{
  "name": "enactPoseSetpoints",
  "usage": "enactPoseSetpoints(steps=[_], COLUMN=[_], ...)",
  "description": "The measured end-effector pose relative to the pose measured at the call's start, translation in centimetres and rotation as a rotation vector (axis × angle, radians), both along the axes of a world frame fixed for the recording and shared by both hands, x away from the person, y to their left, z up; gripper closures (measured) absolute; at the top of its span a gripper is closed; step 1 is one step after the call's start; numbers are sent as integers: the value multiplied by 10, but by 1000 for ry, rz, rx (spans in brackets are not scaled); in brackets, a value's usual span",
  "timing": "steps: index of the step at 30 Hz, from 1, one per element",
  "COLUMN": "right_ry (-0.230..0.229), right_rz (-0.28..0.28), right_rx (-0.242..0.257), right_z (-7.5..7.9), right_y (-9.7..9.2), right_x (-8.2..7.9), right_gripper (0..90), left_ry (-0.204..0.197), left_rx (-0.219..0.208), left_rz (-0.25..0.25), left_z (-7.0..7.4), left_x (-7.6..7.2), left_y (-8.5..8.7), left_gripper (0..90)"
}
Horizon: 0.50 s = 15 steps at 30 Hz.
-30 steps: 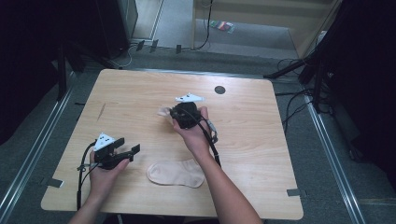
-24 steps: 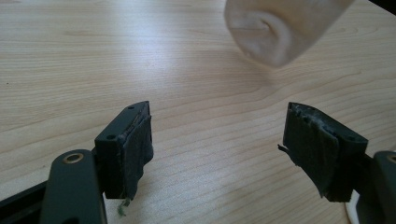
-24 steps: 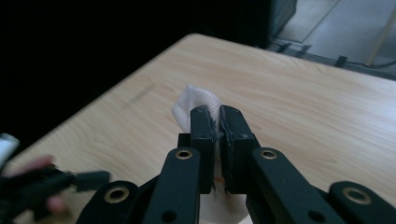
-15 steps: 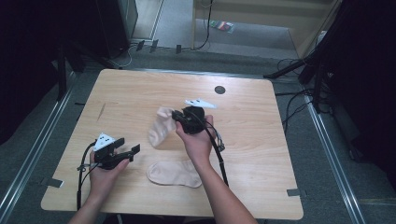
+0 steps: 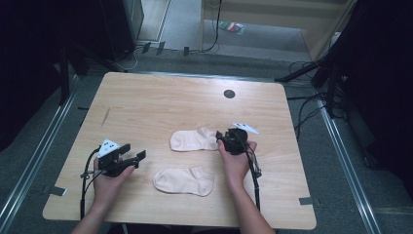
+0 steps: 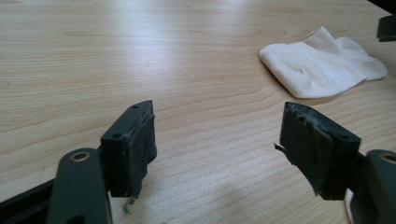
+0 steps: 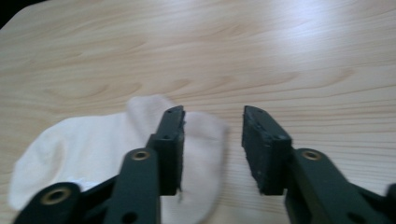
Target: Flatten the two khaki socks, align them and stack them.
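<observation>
Two pale socks lie flat on the wooden table. The upper sock has its cuff end at my right gripper. That gripper's jaws have just been opening and now stand apart; the cuff lies under the left jaw and reaches into the gap, and neither pad presses on it. The lower sock lies nearer the front edge, between the person's two hands. My left gripper rests low at the left, open, with bare wood between its jaws.
A small dark round hole sits near the table's far edge. Cables trail from both grippers toward the front edge. The floor around the table holds more cables and dark stands.
The right gripper lifted the upper sock, carried it right and down, laid it flat on the table and opened its jaws. The left gripper kept still.
</observation>
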State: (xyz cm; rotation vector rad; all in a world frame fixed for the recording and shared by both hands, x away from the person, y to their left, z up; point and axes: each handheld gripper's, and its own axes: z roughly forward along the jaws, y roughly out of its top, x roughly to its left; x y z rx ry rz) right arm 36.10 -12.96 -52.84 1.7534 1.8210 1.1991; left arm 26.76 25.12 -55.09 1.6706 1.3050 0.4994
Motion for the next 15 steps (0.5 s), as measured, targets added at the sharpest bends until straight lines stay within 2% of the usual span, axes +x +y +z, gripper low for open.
enactPoseSetpoints(steps=[1, 3, 4, 7, 8, 10, 11, 13, 15], right_ry=[-14, -7, -9, -29, -39, -42, -33, -43, -69], right_rz=[-19, -30, -21, 32, 49, 95, 108, 156, 192], right_rx=[-13, 4, 27, 35, 23, -27, -45, -84, -114], right_z=[1, 3, 5, 7, 7, 4, 3, 1, 1], right_y=[-6, -16, -22, -27, -27, -24, -22, -16, -11], right_x=[-1, -1, -1, 1, 2, 5, 7, 11, 14], right_gripper=[566, 583, 599, 637, 640, 645, 645, 644, 637], left_ry=[-5, -9, -7, 4, 6, 6, 5, -16, -25], left_rx=[3, 0, -6, -26, -18, -34, -37, -32, -29], left_rz=[1, -9, -12, -10, -9, -18, -33, -54, -96], left_z=[0, 1, 1, 2, 4, 5, 8, 12, 16], left_x=[0, 0, 0, 1, 3, 4, 7, 11, 19], left_y=[-1, -1, 0, 1, 1, -2, -6, -15, -26], left_gripper=[294, 332, 357, 422, 434, 475, 489, 510, 524])
